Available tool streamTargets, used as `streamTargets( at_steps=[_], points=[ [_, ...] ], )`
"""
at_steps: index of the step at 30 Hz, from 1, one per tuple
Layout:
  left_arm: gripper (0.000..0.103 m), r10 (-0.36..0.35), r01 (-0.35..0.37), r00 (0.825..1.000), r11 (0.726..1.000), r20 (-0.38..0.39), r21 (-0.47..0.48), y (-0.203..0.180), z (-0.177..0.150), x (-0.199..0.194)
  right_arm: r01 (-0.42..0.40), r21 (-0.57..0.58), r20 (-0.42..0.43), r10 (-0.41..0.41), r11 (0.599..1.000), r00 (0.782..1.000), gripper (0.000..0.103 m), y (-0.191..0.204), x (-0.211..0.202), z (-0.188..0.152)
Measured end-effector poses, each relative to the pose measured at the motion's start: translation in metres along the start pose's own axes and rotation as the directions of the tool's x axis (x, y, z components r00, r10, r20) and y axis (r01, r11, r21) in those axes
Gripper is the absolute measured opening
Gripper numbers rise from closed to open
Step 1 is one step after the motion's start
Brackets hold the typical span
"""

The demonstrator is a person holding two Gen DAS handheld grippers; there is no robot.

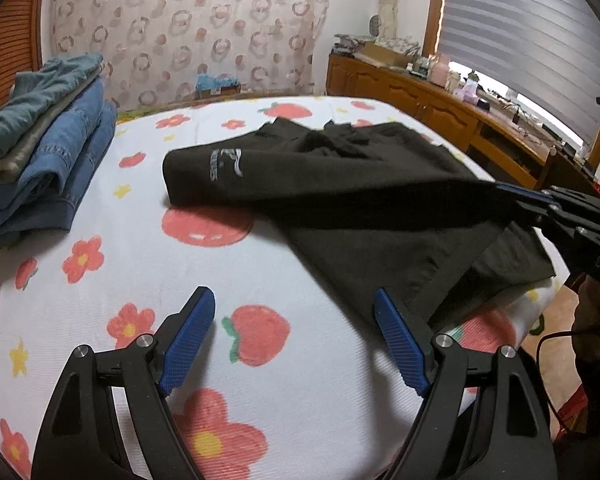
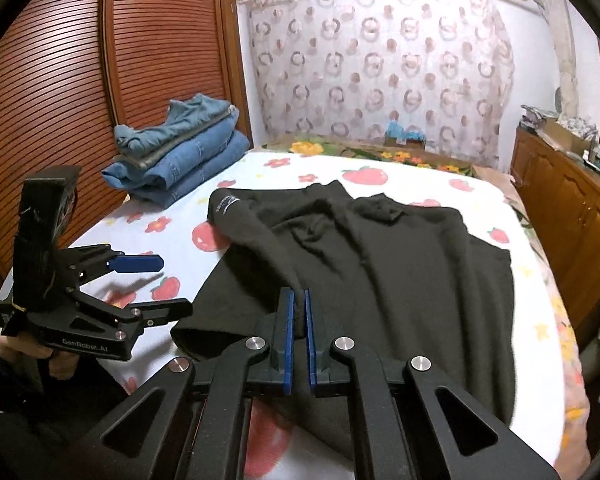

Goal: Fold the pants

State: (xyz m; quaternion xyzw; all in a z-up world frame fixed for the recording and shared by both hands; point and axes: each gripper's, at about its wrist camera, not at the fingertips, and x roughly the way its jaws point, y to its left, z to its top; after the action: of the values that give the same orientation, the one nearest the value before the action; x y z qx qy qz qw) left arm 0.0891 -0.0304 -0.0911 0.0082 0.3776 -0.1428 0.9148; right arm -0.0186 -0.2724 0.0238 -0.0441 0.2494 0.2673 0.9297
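Bedding first: a white bedspread [image 2: 380,176] printed with strawberries and flowers covers the whole work surface, with a louvred wooden wardrobe [image 2: 60,100] on one side and a low wooden cabinet [image 1: 420,100] on the other. Black pants [image 2: 380,260] lie spread across the middle of it, partly doubled over, the end with the pale printed logo [image 1: 226,162] pointing toward the far side and the leg ends toward the near edge, so the long axis runs roughly away from the person. A stack of folded jeans [image 1: 48,152] sits well apart, at the far left corner of the bed.

Right gripper [image 2: 297,340] is pinched tight on a raised ridge of the black cloth at the near end, lifting that fold off the lower layer. Left gripper [image 1: 294,340] hangs over bare bedspread with its jaws spread wide and nothing between them; the pants lie ahead and to its right, the closest hem just beside its right fingertip [image 1: 384,304].

Judging by this, the right hand is carrying the near end up toward the logo end, and the left, being nearest the loose left edge, would be the one to pin or catch that side.
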Motion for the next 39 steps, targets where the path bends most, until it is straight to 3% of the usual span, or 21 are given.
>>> streamTargets(
  at_steps=[6,19,39],
  points=[
    [0.083,-0.029,0.029,1.0,1.0,0.007,-0.011,-0.006,0.008,-0.004,0.035,0.008,0.043,-0.036,0.999,0.998,0.005,-0.003,-0.024,-0.004],
    [0.083,-0.07,0.068,0.997,0.996,0.02,0.063,-0.043,0.03,0.0,0.1,0.037,0.08,-0.103,0.994,0.991,0.005,0.002,-0.052,-0.012],
    [0.083,-0.093,0.094,0.996,0.991,-0.007,0.095,-0.064,0.023,0.007,0.165,0.097,0.04,-0.169,0.982,0.985,0.005,0.011,-0.065,-0.026]
  ],
)
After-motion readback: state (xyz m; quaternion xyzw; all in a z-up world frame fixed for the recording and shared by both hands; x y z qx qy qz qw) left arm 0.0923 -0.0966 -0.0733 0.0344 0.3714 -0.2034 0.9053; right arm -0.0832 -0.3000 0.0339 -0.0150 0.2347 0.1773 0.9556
